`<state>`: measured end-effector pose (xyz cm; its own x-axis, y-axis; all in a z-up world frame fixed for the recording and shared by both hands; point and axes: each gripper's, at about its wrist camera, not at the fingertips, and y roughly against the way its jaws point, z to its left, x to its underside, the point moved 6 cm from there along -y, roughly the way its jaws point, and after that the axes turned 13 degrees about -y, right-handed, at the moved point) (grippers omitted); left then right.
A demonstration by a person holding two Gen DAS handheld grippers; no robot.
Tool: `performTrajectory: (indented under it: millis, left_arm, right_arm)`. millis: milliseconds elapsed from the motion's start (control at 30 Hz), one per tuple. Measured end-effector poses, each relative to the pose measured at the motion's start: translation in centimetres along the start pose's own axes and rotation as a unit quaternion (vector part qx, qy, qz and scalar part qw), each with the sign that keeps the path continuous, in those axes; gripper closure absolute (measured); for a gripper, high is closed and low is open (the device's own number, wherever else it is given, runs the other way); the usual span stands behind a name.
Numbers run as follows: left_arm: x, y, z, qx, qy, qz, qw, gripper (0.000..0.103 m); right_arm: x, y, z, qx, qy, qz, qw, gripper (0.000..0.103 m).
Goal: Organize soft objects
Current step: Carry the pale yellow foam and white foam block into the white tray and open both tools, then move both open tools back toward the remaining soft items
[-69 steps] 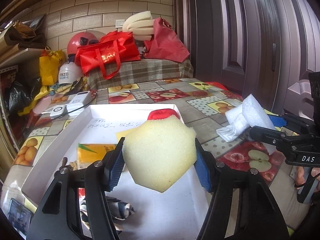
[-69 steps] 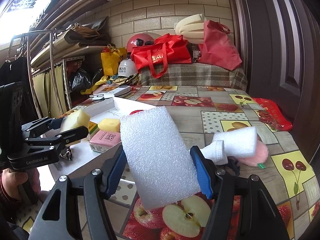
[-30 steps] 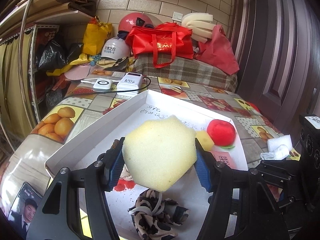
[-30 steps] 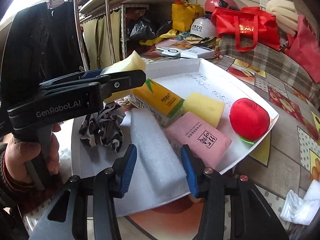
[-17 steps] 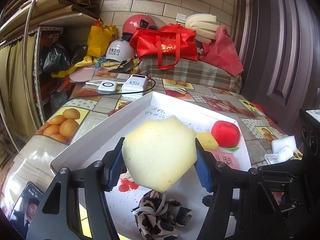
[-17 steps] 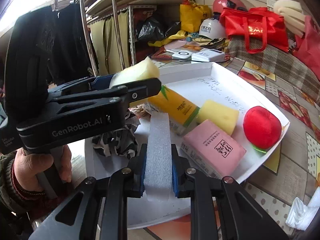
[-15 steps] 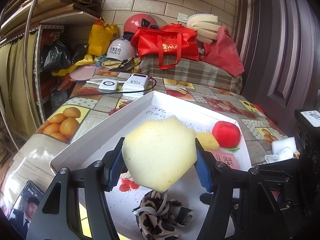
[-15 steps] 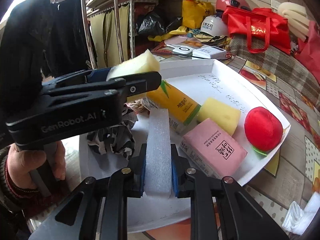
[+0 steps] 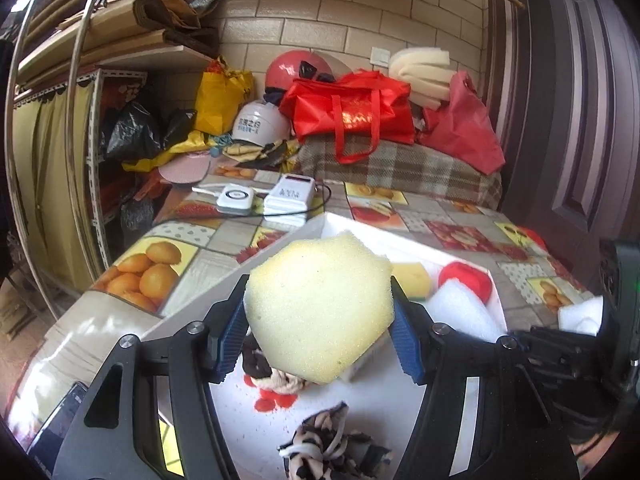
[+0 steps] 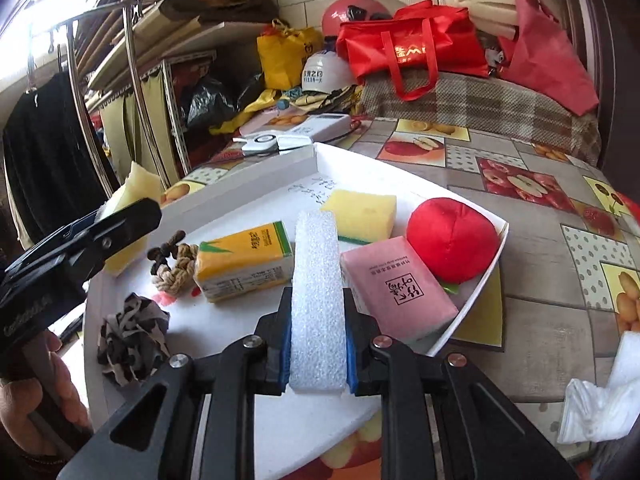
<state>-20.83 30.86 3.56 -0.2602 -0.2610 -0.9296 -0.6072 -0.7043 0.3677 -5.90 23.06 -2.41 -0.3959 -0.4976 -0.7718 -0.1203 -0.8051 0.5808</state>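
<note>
While the left tool (image 9: 318, 330) gripped a yellow sponge (image 9: 318, 308) above the white tray (image 10: 476, 312), the right tool (image 10: 318, 346), clamped narrow, pinched a white foam strip (image 10: 318, 292) over the tray's near edge.

Daylight from upper left, blown-out glare there in right wrist view. Both views sharp, evenly bright, soft shadows; heavy fisheye bending, dark vignette at corners.

The table (image 10: 540, 248), covered in a fruit-print cloth, carries a white tray (image 10: 486, 276), a white cloth (image 10: 600, 408) near its right edge, two white devices (image 9: 286, 198) behind the tray, and a phone (image 9: 60, 424).
</note>
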Motion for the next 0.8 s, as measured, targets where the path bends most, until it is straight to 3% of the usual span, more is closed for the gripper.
performTrajectory:
  millis: [67,267,300,333,367,400,433,467,600,800]
  left_arm:
    - [-0.9,-0.2,-0.3,-0.011,-0.004,-0.004,0.9999,0.039]
    - [0.3,-2.3,-2.7,-0.051,-0.087,0.037,0.9942,0.035]
    - [0.3,-2.0,-2.7,-0.056,-0.087,0.028,0.9942,0.028]
    - [0.4,-1.8,-2.6,-0.063,-0.085,0.023,0.9941,0.008]
    - [0.4,-1.6,-2.2,-0.068,-0.078,0.018,0.9944,0.0]
    - [0.5,-1.4,-1.7,-0.068,-0.068,0.016,0.9952,0.0]
    - [0.7,-1.3,-1.2,-0.068,-0.056,0.016,0.996,0.0]
    - [0.9,-1.4,-0.6,-0.069,-0.045,0.02,0.9964,0.0]
    - [1.6,-2.1,0.6,-0.069,-0.014,0.044,0.9966,0.0]
    - [1.4,-1.6,0.4,-0.066,-0.012,0.03,0.9973,0.0]
  right_arm:
    - [-0.3,0.6,0.6,-0.01,-0.005,-0.021,1.0,0.084]
    - [-0.6,0.8,1.6,-0.001,0.009,-0.045,0.999,0.083]
    - [-0.6,0.7,1.5,-0.002,0.009,-0.044,0.999,0.083]
    - [-0.6,0.7,1.6,-0.004,0.01,-0.043,0.999,0.081]
    - [-0.6,0.7,1.5,-0.001,0.011,-0.044,0.999,0.07]
    - [-0.6,0.6,1.5,0.005,0.012,-0.045,0.999,0.059]
    - [-0.6,0.7,1.4,0.007,0.013,-0.047,0.999,0.024]
    - [-0.6,0.8,1.4,0.011,0.014,-0.05,0.999,0.005]
    - [-0.4,1.3,2.0,0.014,0.031,-0.065,0.997,0.004]
    - [-0.4,1.4,1.6,0.018,0.023,-0.067,0.997,0.001]
